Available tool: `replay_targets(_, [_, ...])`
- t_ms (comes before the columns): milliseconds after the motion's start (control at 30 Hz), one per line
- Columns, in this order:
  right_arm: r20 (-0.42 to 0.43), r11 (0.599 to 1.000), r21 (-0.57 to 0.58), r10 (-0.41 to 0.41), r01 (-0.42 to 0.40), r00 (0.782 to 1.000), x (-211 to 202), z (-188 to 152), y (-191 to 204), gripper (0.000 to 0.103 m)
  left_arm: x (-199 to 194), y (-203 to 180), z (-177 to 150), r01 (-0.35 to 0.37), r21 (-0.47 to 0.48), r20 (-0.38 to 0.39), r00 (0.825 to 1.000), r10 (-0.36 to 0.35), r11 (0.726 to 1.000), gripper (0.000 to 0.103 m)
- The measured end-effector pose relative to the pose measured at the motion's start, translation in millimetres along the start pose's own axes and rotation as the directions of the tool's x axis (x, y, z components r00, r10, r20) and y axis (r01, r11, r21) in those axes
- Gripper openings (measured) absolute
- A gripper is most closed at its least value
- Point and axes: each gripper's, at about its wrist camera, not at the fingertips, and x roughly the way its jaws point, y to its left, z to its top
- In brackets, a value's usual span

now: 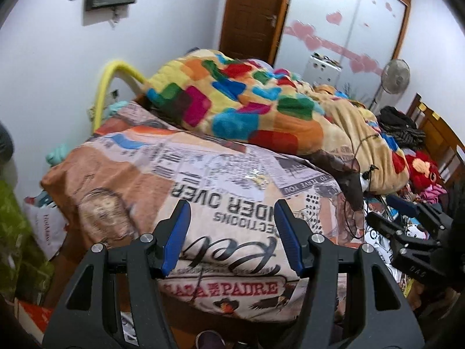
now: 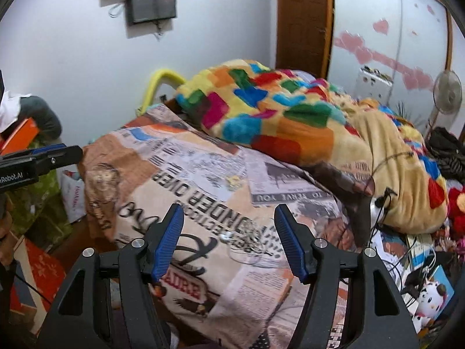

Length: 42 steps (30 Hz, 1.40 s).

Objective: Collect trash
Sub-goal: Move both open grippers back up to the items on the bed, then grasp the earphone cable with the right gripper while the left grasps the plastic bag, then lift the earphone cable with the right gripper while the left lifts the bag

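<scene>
A small clear and yellow wrapper [image 1: 257, 179] lies on the newspaper-print bed cover [image 1: 139, 174]; it also shows in the right wrist view [image 2: 233, 182]. A second clear crumpled wrapper [image 2: 250, 242] lies nearer, just ahead of my right gripper [image 2: 229, 213]. My left gripper [image 1: 232, 210] is open and empty, hovering over the cover short of the yellow wrapper. My right gripper is open and empty above the cover. The right gripper shows at the right edge of the left wrist view [image 1: 407, 218]; the left one shows at the left edge of the right wrist view [image 2: 58, 152].
A colourful patchwork blanket [image 1: 247, 101] is heaped at the back of the bed. Plush toys [image 1: 421, 171], cables [image 2: 383, 200] and clothes crowd the right side. A white plastic bag [image 1: 46, 229] sits on the floor at left. A fan [image 1: 395, 77] stands by the wardrobe [image 1: 343, 23].
</scene>
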Motion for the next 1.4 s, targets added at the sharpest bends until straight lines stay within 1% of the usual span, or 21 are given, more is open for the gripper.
replay_targets(67, [-0.026,1.000,0.015,-0.003,0.003,1.000,14.2,-2.9,-7.2,0.062,22.2,-9.0,7.3,0.017,0.019,-0.018,1.000,-0.017,1.000,0.059])
replay_targets(267, [-0.116,0.998,0.064,0.011,-0.004,0.993,66.8,-15.2,-26.6,0.062,79.2,-21.9,17.4,0.033,0.074,-0.070,0.997,-0.027,0.997,0.059])
replay_targets(400, [-0.196,0.993,0.116,0.050,-0.027,0.979,105.0,-24.9,-33.9,0.062,122.4,-23.9,20.8,0.042,0.091,-0.115,0.993,-0.031,0.995,0.059])
replay_targets(500, [-0.234,0.989,0.140,0.076,-0.043,0.969,129.8,-31.2,-36.4,0.062,156.4,-24.4,20.2,0.054,0.092,-0.150,0.988,-0.040,0.994,0.058])
replay_targets(600, [-0.262,0.988,0.143,0.088,-0.051,0.961,148.3,-36.7,-35.3,0.062,185.1,-24.9,19.0,0.063,0.087,-0.184,0.982,-0.047,0.994,0.058])
replay_targets(667, [-0.276,0.988,0.142,0.090,-0.052,0.957,159.3,-41.2,-35.3,0.062,207.0,-25.6,19.2,0.086,0.080,-0.205,0.976,-0.068,0.993,0.058])
replay_targets(733, [-0.265,0.989,0.143,0.078,-0.041,0.961,165.9,-44.8,-38.0,0.062,227.6,-27.7,20.2,0.106,0.080,-0.226,0.970,-0.086,0.991,0.058])
replay_targets(800, [-0.257,0.990,0.139,0.063,-0.028,0.964,171.8,-48.0,-41.6,0.061,247.3,-30.9,21.0,0.113,0.090,-0.241,0.966,-0.088,0.990,0.058])
replay_targets(900, [-0.264,0.986,0.163,0.081,-0.038,0.961,179.9,-53.9,-48.7,0.061,277.2,-37.7,20.9,0.122,0.111,-0.268,0.959,-0.089,0.986,0.059])
replay_targets(933, [-0.260,0.985,0.166,0.083,-0.040,0.962,180.9,-55.6,-50.2,0.056,285.2,-40.5,20.3,0.132,0.119,-0.275,0.957,-0.095,0.984,0.059])
replay_targets(967, [-0.261,0.985,0.166,0.086,-0.043,0.962,181.8,-57.5,-51.5,0.045,294.3,-44.5,19.4,0.142,0.132,-0.284,0.954,-0.100,0.981,0.059])
replay_targets(1000, [-0.259,0.985,0.165,0.087,-0.045,0.962,182.0,-58.6,-52.3,0.042,303.0,-48.8,18.1,0.149,0.147,-0.291,0.951,-0.101,0.978,0.059])
replay_targets(1033, [-0.239,0.985,0.167,0.090,-0.050,0.967,179.6,-59.5,-54.5,0.032,308.6,-51.4,17.2,0.152,0.158,-0.295,0.950,-0.101,0.976,0.059])
replay_targets(1067, [-0.237,0.983,0.175,0.097,-0.056,0.966,179.5,-60.5,-57.2,0.020,316.5,-55.0,15.8,0.154,0.173,-0.297,0.950,-0.097,0.973,0.059])
replay_targets(1133, [-0.224,0.973,0.219,0.124,-0.074,0.967,179.7,-63.2,-64.6,0.017,329.8,-59.4,13.5,0.147,0.190,-0.308,0.948,-0.083,0.971,0.059])
replay_targets(1167, [-0.216,0.968,0.236,0.135,-0.082,0.967,180.0,-64.1,-66.9,0.013,336.9,-61.5,12.4,0.150,0.193,-0.314,0.946,-0.083,0.970,0.059])
replay_targets(1200, [-0.209,0.964,0.250,0.141,-0.086,0.968,178.8,-64.9,-70.4,0.012,340.5,-62.0,12.4,0.150,0.195,-0.315,0.946,-0.083,0.969,0.058])
replay_targets(1267, [-0.198,0.961,0.264,0.138,-0.083,0.970,177.0,-65.2,-72.9,0.009,344.7,-65.9,12.8,0.135,0.220,-0.289,0.955,-0.068,0.966,0.058])
replay_targets(1400, [-0.177,0.958,0.276,0.127,-0.075,0.976,172.1,-62.1,-75.0,0.008,349.2,-70.6,14.1,0.125,0.243,-0.279,0.959,-0.054,0.962,0.058])
